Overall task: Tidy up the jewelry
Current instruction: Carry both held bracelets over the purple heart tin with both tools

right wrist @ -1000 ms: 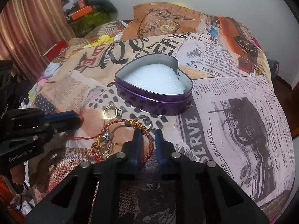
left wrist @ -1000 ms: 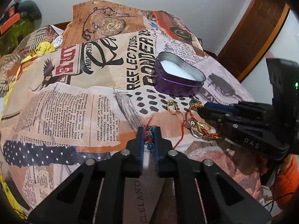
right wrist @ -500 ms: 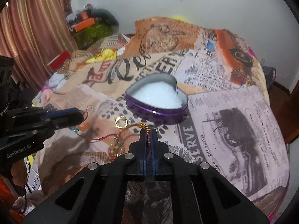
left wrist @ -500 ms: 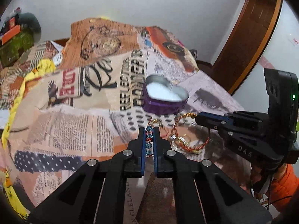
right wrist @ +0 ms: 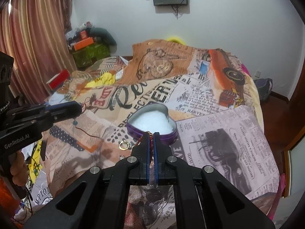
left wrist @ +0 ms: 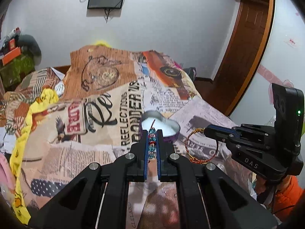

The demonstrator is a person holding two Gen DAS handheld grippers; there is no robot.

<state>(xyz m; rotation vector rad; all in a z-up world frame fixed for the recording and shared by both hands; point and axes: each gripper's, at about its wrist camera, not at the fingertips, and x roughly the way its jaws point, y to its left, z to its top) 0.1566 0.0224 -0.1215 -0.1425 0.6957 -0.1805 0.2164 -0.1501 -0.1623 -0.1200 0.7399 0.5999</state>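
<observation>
My left gripper point(left wrist: 152, 131) is shut on a blue beaded bracelet point(left wrist: 152, 143) with a red cord, held above the bed. It shows from the side in the right wrist view point(right wrist: 79, 108), the cord point(right wrist: 85, 131) hanging down. My right gripper point(right wrist: 151, 134) is shut on a red and gold bangle point(right wrist: 140, 140); in the left wrist view the bangle point(left wrist: 200, 158) hangs from its tips point(left wrist: 206, 130). A purple heart-shaped tin point(right wrist: 152, 123) with white foam lies on the bed, just beyond both grippers; it also shows in the left wrist view point(left wrist: 172, 127).
A gold ring point(right wrist: 124, 145) and a small silver piece point(right wrist: 121, 157) lie on the newspaper-print bedspread point(right wrist: 219, 133) left of the tin. Boxes point(right wrist: 83, 43) and a curtain point(right wrist: 34, 38) stand at the far left, a wooden door point(left wrist: 246, 47) at the right.
Both grippers have risen from the bedspread, carrying their pieces. The right gripper closed on the bangle and lifted it; the tin now looks smaller and farther.
</observation>
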